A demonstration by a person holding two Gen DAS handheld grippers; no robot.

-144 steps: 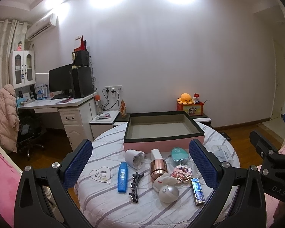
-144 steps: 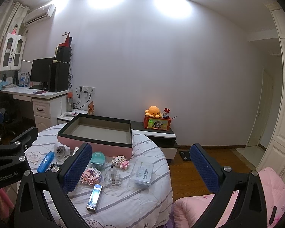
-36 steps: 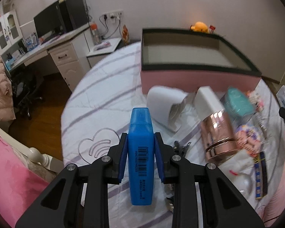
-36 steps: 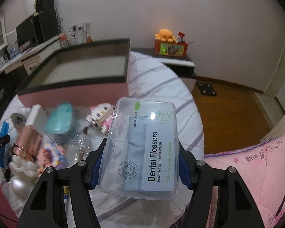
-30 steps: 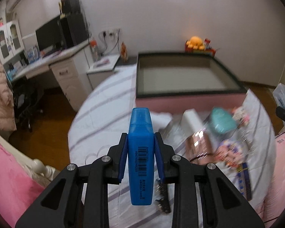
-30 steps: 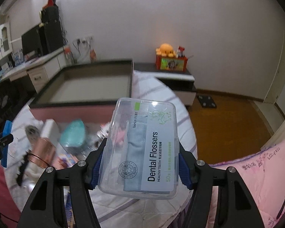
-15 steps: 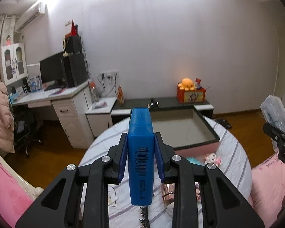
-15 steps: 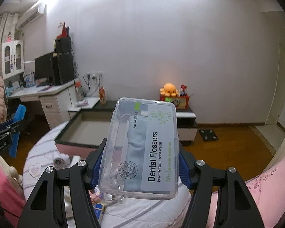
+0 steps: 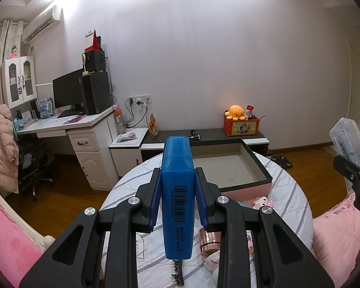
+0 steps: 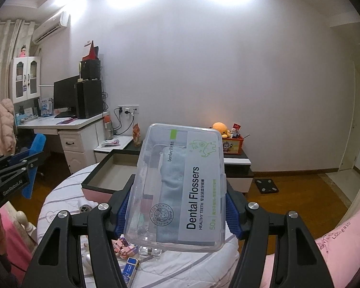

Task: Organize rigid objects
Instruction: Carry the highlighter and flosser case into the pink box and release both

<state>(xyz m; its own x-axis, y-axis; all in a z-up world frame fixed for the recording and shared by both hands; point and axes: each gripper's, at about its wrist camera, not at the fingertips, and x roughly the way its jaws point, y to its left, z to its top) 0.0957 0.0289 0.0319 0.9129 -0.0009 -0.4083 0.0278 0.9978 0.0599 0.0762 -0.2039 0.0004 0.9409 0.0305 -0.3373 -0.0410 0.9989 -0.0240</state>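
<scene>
Barely begun: the left gripper [image 9: 177,200] fingers clamp a blue case [image 9: 177,192], the right gripper [image 10: 177,210] fingers clamp a floss box [image 10: 180,184], both above the bench [image 9: 292,192]; the far tray [image 9: 261,180] looks empty, several items remain

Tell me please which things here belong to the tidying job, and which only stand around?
Job: blue case in left gripper; dental flossers box in right gripper; pink tray; copper cup.

Around: orange plush, monitor, pink coat.
</scene>
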